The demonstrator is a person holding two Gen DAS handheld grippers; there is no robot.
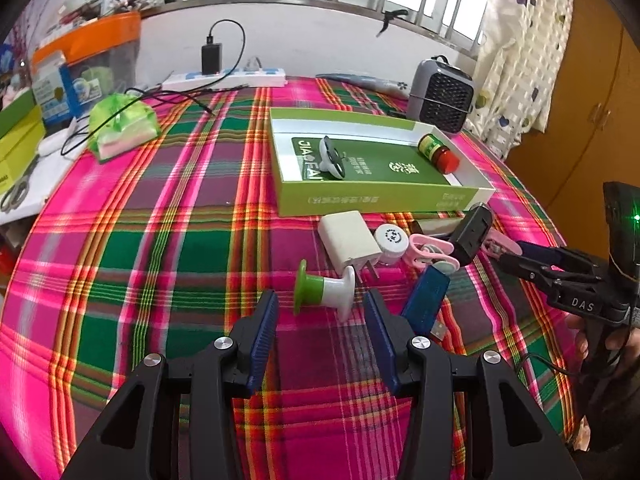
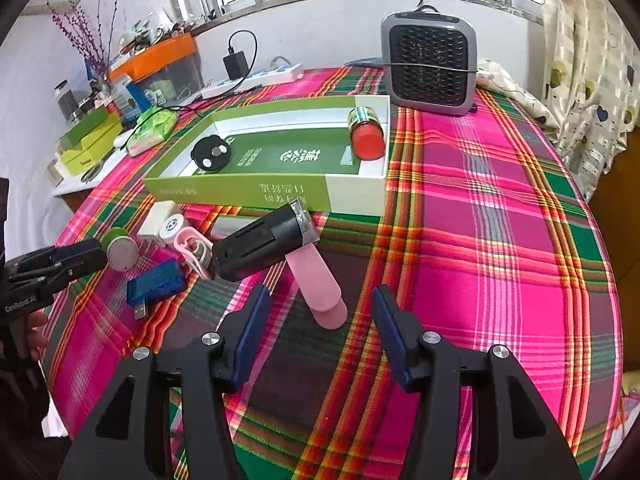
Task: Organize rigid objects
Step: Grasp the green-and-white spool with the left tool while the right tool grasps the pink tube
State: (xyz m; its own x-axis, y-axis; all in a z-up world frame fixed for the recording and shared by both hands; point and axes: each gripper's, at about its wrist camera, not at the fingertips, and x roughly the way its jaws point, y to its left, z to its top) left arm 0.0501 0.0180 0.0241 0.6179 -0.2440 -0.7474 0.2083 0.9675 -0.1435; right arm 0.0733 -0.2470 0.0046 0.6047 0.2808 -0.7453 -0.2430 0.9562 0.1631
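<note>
Plaid cloth [image 2: 500,208], black cylinder [image 2: 264,244] box-pointing.

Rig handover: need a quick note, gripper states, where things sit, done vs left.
Left gripper: open, empty, just short of the green-white knob.
Right gripper: open, empty, the pink case lying between its fingers, untouched.
Done: red-capped jar and black disc lie in the green box.
Left on the cloth: white charger, blue USB stick, black torch, pink clip, knob, case.
</note>
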